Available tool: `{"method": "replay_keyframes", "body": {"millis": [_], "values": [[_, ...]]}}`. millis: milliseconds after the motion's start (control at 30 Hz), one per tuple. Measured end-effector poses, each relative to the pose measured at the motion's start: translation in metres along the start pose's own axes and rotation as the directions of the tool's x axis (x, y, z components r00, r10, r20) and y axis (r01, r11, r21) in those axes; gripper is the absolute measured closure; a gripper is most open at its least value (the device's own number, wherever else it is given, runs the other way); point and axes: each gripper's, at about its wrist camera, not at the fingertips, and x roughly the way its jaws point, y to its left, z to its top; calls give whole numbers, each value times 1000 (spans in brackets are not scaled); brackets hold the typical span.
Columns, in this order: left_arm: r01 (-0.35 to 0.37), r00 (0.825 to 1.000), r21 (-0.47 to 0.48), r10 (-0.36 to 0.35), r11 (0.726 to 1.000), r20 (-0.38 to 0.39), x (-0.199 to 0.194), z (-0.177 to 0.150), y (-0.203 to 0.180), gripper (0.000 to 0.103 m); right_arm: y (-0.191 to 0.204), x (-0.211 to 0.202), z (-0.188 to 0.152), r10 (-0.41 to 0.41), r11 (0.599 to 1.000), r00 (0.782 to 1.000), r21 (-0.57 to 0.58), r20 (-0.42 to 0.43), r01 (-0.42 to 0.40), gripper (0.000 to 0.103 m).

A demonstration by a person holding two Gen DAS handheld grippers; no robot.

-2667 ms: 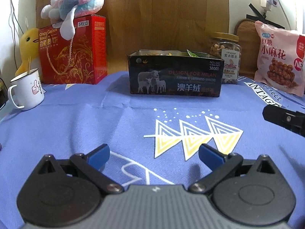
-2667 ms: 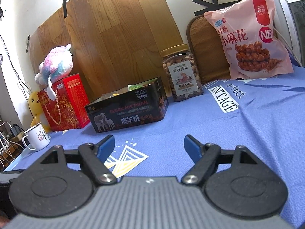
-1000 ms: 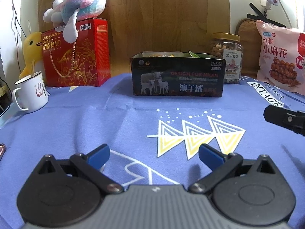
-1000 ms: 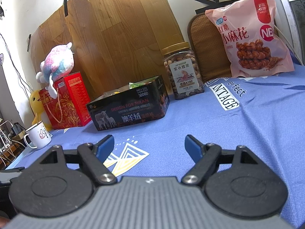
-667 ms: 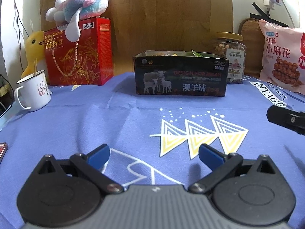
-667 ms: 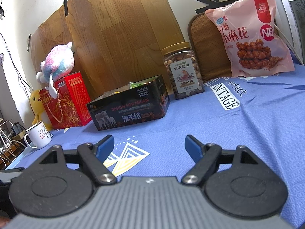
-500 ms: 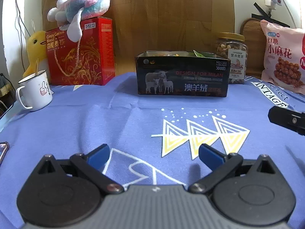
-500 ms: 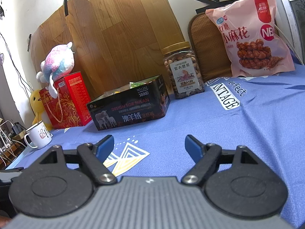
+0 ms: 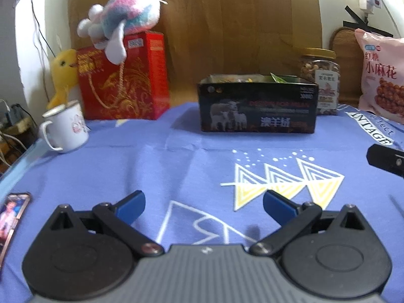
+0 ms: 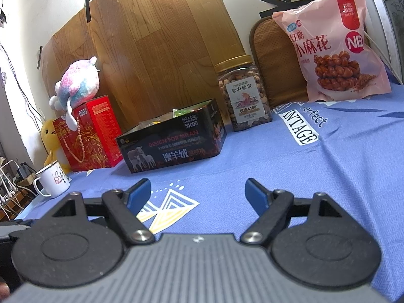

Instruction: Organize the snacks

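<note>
From the left wrist, the left gripper (image 9: 203, 205) hangs low over the blue cloth (image 9: 176, 166) with its jaws spread wide and nothing between them. The open black box (image 9: 257, 111) sits well ahead at the back, with wrappers showing above its rim. The nut jar (image 9: 319, 80) stands just beside it on the right, and the pink bag (image 9: 381, 75) leans further right. The jar looks rigid, fairly heavy and smooth, so a grip across its body below the lid seems safest. The bag is likely soft and crinkly, best pinched at its top seam.

From the right wrist, the right gripper (image 10: 198, 193) is likewise wide open and empty. It is held level and aimed between the box (image 10: 174, 144) and the jar (image 10: 243, 93), with the bag (image 10: 333, 48) far right.
</note>
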Motion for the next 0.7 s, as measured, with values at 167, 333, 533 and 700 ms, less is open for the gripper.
{"method": "replay_keyframes", "body": {"millis": [167, 333, 533, 700], "values": [[-92, 995, 36, 91, 995, 31, -7, 2, 0, 0, 0, 0, 0, 3, 1000, 1000, 1, 1, -3, 19], [-173, 984, 80, 169, 982, 54, -12, 2, -3, 0, 1, 0, -1, 3, 1000, 1000, 2, 1, -3, 19], [-165, 986, 70, 162, 984, 37, -14, 4, 1, 0, 1, 0, -1, 3, 1000, 1000, 3, 2, -3, 19], [-177, 984, 77, 175, 981, 35, -16, 4, 1, 0, 1, 0, -1, 3, 1000, 1000, 3, 2, -3, 19]]}}
